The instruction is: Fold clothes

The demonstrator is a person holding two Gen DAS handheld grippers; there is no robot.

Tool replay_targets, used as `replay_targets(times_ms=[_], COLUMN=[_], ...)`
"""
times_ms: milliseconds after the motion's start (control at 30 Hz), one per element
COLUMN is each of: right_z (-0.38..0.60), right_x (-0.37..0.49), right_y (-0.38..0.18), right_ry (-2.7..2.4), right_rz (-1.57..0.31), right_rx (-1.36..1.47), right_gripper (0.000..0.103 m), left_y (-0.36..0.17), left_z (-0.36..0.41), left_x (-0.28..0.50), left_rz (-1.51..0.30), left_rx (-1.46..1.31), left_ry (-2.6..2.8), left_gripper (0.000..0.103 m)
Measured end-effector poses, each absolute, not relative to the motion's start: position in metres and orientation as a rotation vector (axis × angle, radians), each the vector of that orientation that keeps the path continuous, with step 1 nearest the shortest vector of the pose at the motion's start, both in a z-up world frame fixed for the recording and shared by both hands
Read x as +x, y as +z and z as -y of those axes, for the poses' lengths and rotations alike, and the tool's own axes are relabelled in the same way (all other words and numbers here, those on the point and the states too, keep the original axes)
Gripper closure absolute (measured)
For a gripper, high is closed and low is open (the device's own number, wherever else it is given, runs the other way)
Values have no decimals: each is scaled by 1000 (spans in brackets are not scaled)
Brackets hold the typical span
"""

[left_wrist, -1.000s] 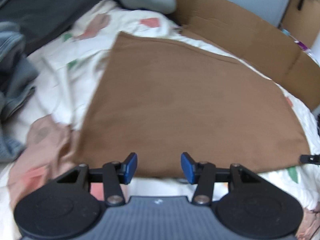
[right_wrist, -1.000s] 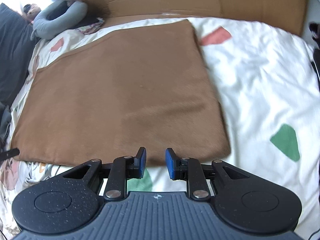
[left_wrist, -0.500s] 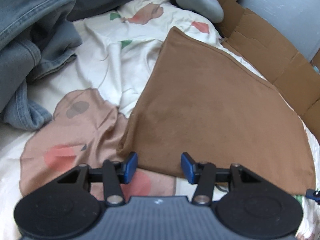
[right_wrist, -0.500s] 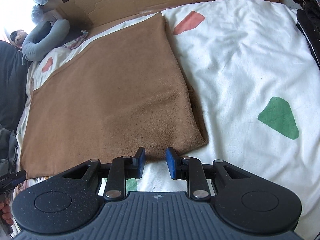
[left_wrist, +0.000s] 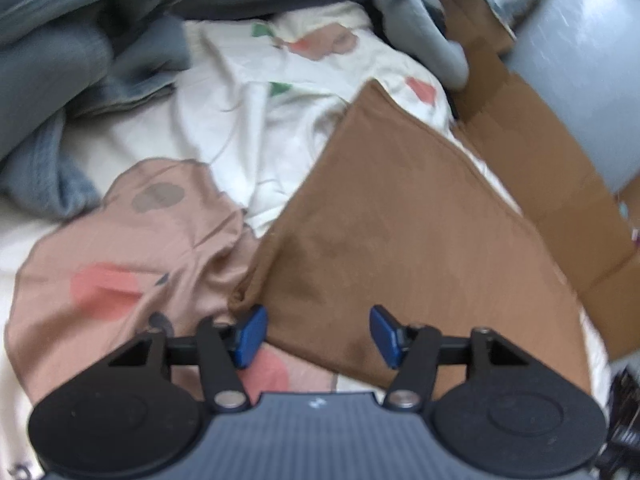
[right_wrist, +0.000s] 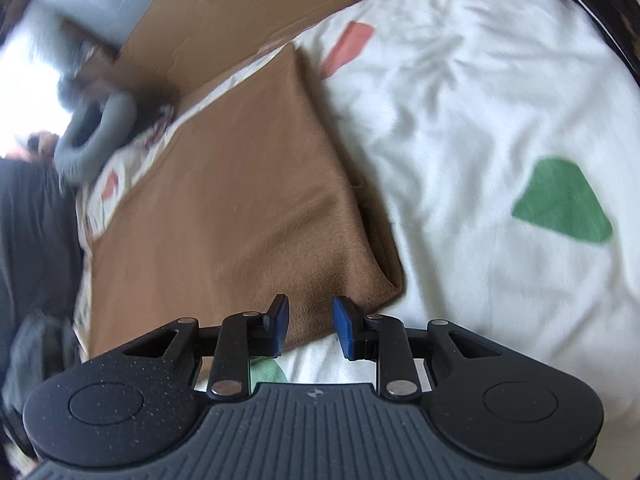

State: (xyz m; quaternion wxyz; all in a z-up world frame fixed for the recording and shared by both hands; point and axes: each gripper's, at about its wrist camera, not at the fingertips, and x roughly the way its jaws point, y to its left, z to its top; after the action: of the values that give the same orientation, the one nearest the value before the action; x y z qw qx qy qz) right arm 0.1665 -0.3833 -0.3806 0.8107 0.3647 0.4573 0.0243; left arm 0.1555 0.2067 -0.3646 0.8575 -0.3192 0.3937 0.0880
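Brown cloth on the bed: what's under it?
The brown cloth lies flat on a white bedsheet with coloured patches; at its near right corner a lower layer of the same cloth peeks out. Whatever lies under its middle is covered.

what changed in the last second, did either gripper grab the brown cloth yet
Neither has grabbed it. The left gripper swung toward the near left corner of the brown cloth, and the right gripper moved in on its near right corner; both now sit open at those corners. The cloth itself stayed flat and folded on the patterned bedsheet.
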Motion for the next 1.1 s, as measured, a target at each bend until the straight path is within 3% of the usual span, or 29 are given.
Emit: replay_targets(times_ms=[300,600,867,933,1100], right_z=[406,412,418,418,422], right_x=[145,139,140,141,141], right_y=[-392,-402,-404,-399,-393], right_ry=[-87,-122,-133,-129,-120], right_rz=[-889,-865,-841,-840,-837], right_rx=[1061,1111,1122,1101,1082], right_gripper=[71,70,71,84,89], left_y=[-378,-381,-384,-381,-389], left_z=[-231,-239,-247,-249,-262], left_x=[142,141,132,123,109], left_rz=[-748,-728,-712,-723,-701], left_rx=[-932,-981,-1064,-1083,-1116], left_ry=[204,193,213,224,238], left_gripper=[52,54,61,58,56])
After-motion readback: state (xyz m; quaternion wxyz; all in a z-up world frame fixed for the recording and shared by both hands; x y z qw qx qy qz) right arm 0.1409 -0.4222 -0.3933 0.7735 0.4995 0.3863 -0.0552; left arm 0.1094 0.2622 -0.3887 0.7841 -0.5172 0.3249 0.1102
